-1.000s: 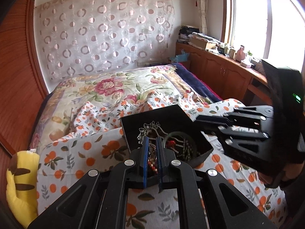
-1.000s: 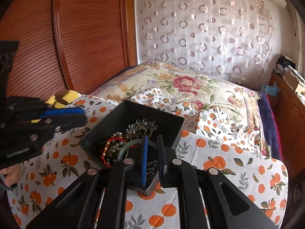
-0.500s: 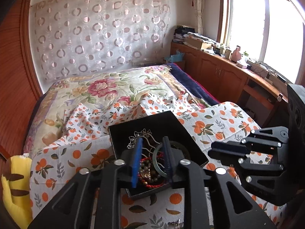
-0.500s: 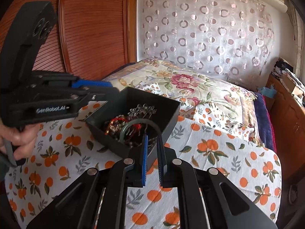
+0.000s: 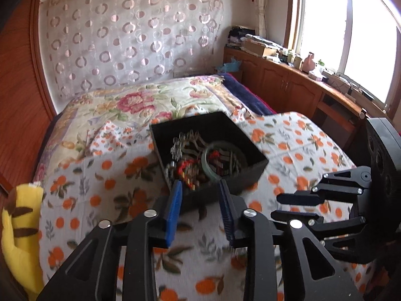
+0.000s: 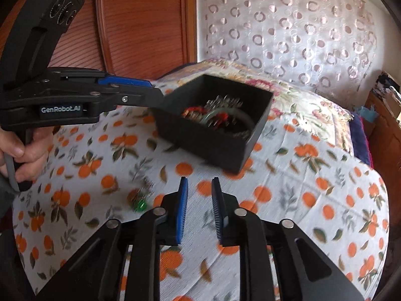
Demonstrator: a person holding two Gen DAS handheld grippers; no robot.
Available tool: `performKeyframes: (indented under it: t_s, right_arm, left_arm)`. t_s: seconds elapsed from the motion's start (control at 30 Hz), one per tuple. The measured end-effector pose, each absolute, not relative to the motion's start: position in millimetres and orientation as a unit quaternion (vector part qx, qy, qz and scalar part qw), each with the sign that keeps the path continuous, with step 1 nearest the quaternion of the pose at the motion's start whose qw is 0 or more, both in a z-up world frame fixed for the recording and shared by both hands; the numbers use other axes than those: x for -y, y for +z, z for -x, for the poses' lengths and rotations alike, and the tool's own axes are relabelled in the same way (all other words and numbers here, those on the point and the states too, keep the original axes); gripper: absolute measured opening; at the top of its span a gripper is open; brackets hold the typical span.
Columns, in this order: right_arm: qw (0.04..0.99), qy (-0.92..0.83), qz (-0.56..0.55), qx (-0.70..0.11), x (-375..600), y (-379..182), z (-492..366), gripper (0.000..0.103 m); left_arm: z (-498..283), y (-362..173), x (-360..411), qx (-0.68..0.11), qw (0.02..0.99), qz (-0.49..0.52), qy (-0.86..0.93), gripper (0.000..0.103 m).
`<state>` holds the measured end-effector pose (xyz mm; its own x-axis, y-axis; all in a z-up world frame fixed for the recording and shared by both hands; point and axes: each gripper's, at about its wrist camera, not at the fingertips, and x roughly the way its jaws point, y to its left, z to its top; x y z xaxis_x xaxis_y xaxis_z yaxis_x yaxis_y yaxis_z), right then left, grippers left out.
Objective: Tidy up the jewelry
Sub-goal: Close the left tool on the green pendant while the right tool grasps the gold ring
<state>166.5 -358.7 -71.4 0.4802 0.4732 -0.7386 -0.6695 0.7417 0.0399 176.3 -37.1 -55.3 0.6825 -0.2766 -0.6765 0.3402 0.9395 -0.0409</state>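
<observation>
- The black box (image 5: 250, 148) full of tangled jewelry (image 5: 200, 158) sits on the orange-print cloth (image 5: 300, 140) spread over the bed (image 5: 125, 105).
- The left gripper (image 5: 200, 210) has just been opening its fingers; they stand apart, empty, just short of the box's near corner, with the jewelry beyond the tips.
- The right gripper (image 6: 199, 208) has also just been opening its fingers; nothing lies between them, only cloth, and the box sits well ahead of them.
- A small loose piece with a green bead (image 6: 139, 200) lies on the cloth just left of the right gripper's fingers, outside the box.
- A hand (image 6: 17, 155) holds the left gripper's handle.
</observation>
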Motion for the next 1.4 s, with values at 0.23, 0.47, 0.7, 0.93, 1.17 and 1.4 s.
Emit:
performKeyframes:
  t_s: [0.23, 0.47, 0.7, 0.93, 1.17, 1.4]
  right_arm:
    - [0.833, 0.355, 0.139, -0.400, 351.6, -80.5, -151.3, 0.034]
    - [0.818, 0.364, 0.170, -0.411, 341.8, -88.7, -140.6, 0.034]
    - [0.817, 0.361, 0.184, -0.411, 336.4, -90.9, -142.4, 0.034]
    - [0.816, 0.363, 0.185, -0.410, 339.7, -90.2, -145.6, 0.022]
    - [0.825, 0.350, 0.179, -0.406, 353.2, -86.2, -147.4, 0.022]
    - [0.833, 0.338, 0.167, -0.405, 365.0, -84.4, -150.7, 0.022]
  left_arm:
    - [-150.3, -82.7, 25.6, -0.393, 0.903, -0.046, -0.167, 0.030]
    - [-138.3, -93.1, 19.3, -0.406, 0.898, -0.040, -0.165, 0.030]
    - [-135.4, -97.6, 23.4, -0.411, 0.895, -0.041, -0.171, 0.030]
    - [-137.0, -100.5, 33.6, -0.416, 0.889, -0.042, -0.185, 0.030]
    - [-144.0, -102.1, 48.1, -0.420, 0.884, -0.047, -0.201, 0.030]
    - [-150.8, -107.5, 60.5, -0.426, 0.879, -0.057, -0.207, 0.030]
